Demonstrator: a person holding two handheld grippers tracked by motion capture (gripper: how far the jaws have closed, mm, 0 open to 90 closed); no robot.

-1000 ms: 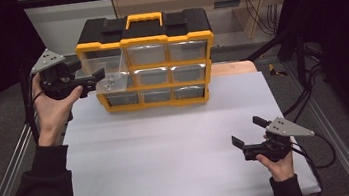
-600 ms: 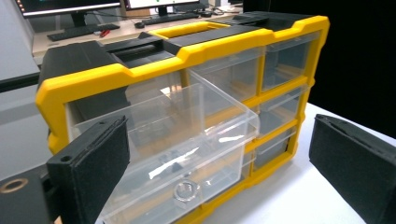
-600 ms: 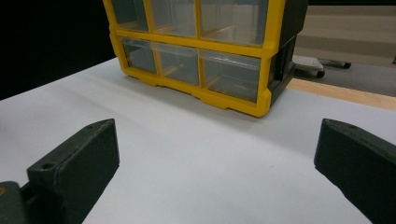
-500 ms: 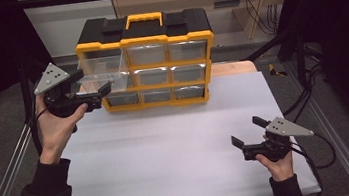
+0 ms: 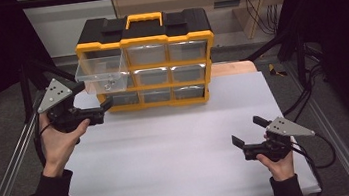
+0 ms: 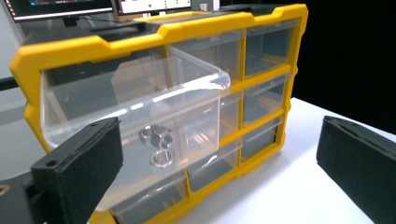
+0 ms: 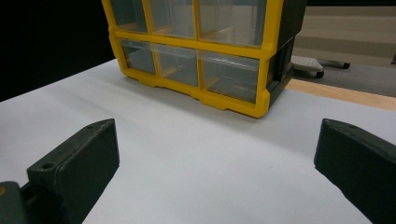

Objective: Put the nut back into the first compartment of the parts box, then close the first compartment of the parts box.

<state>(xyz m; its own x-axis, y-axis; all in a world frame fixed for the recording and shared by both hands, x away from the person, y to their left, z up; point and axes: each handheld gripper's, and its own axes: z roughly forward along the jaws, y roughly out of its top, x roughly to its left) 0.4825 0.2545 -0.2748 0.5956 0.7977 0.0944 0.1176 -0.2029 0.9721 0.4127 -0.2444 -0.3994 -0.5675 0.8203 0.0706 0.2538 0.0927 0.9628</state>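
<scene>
Looking at this from my end, the right gripper [image 5: 248,142] sits nearest me on the white worktop [image 5: 179,153], fingers spread with nothing but bare surface between them, well apart from everything else. The left gripper [image 5: 105,106] is up by the cabinet's lower left corner. Its fingers have just been opening and now stand wide apart, nothing held.

Just beyond them is the clear drawer [image 6: 135,116] — top-left slot of the yellow parts cabinet [image 5: 148,61], pulled most of the way out and hanging there by its back end. Inside lie a couple of nuts [image 6: 155,135] and a washer [image 6: 162,157], loose on the floor of it.

What worries me:
- The drawer overhangs a long way. I reckon one nudge from the left fingers, coming up from below, could tip it or pop it off its rails and dump the hardware onto the worktop.
- The parts are tiny and the walls are see-through, so judging depth through the left gripper view is dodgy — easy to clip the front lip going in.
- The cabinet looks light; a push on the drawer might slide the whole box back.
</scene>
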